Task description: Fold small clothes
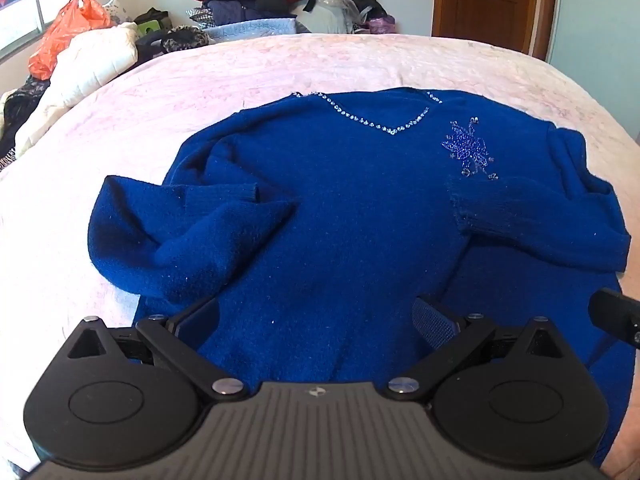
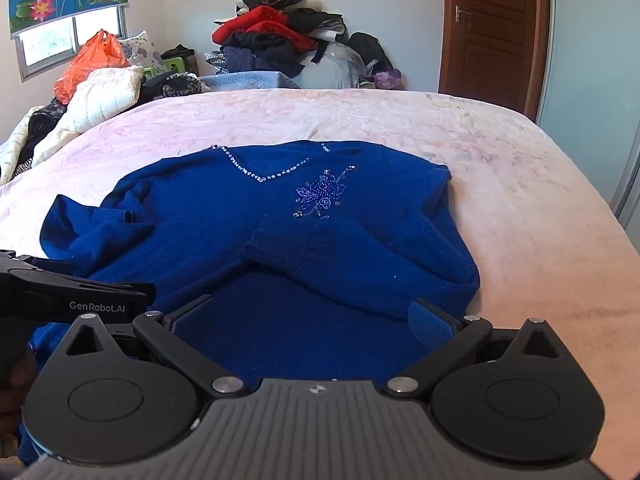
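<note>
A blue knit sweater [image 1: 340, 200] with a beaded V-neck and a beaded flower lies face up on the pink bedspread [image 1: 240, 72]; it also shows in the right wrist view [image 2: 280, 240]. Both sleeves are folded in across the body. My left gripper [image 1: 316, 320] is open, its fingers spread over the sweater's lower hem on the left side. My right gripper [image 2: 312, 320] is open, its fingers spread over the hem on the right side. The left gripper [image 2: 72, 296] shows at the left edge of the right wrist view.
A pile of clothes [image 2: 280, 36] stands behind the bed. A white quilt [image 2: 100, 100] and an orange plastic bag [image 2: 92, 60] lie at the bed's far left. A wooden door [image 2: 492, 28] is at the back right. The pink bedspread [image 2: 520, 200] extends right of the sweater.
</note>
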The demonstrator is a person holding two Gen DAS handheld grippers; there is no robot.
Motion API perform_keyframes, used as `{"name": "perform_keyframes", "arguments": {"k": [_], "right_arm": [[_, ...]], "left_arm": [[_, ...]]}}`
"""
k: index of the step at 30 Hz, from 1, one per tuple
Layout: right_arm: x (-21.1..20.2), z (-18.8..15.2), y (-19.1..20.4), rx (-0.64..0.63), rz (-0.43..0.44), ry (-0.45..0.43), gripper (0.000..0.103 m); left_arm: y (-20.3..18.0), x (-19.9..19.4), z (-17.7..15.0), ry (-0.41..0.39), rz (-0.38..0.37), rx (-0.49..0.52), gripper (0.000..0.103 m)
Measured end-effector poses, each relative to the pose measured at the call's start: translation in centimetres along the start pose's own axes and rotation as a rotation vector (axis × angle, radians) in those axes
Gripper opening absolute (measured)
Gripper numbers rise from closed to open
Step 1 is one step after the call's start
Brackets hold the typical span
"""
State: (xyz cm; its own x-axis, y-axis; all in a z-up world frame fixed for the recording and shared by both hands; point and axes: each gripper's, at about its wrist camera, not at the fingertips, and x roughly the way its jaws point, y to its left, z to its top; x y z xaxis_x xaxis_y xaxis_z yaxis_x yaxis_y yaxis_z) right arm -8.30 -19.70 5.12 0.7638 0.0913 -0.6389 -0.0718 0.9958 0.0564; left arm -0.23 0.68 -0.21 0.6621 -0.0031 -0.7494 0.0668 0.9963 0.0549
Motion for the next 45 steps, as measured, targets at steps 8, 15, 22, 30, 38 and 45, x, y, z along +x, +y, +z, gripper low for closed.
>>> {"name": "perform_keyframes", "arguments": {"k": [8,15,22,30,38,45], "right_arm": [[0.4,0.0,-0.3,0.011,-0.002,0.016,0.103],[0.9,-0.1,-0.8,0.046,0.000,0.032,0.103],[1.1,-0.3,-1.0,0.072,0.013,0.041,0.103],[0.8,-0.3,-0.9,0.053,0.020,0.012,0.103],[0.7,-0.3,-1.6,0.085,0.083,-0.008,0.103],[0.9,-0.6,-0.9,0.038,0.043,0.000,0.103]], "left_arm": [[0.5,0.5,0.3,0.035,-0.022,-0.035,0.103],[0.0,-0.3,0.4,-0.022,0.013,0.001,0.103],[-0.3,-0.4,0.4,-0.039,0.031,0.019,0.103],[-0.5,-0.4,0.2,-0.030,0.019,0.030,0.103],[-0.7,-0.2,0.0,-0.020,0.053,0.043,0.103],[-0.8,-0.1,0.0,-0.019,0.056,0.050,0.103]]}}
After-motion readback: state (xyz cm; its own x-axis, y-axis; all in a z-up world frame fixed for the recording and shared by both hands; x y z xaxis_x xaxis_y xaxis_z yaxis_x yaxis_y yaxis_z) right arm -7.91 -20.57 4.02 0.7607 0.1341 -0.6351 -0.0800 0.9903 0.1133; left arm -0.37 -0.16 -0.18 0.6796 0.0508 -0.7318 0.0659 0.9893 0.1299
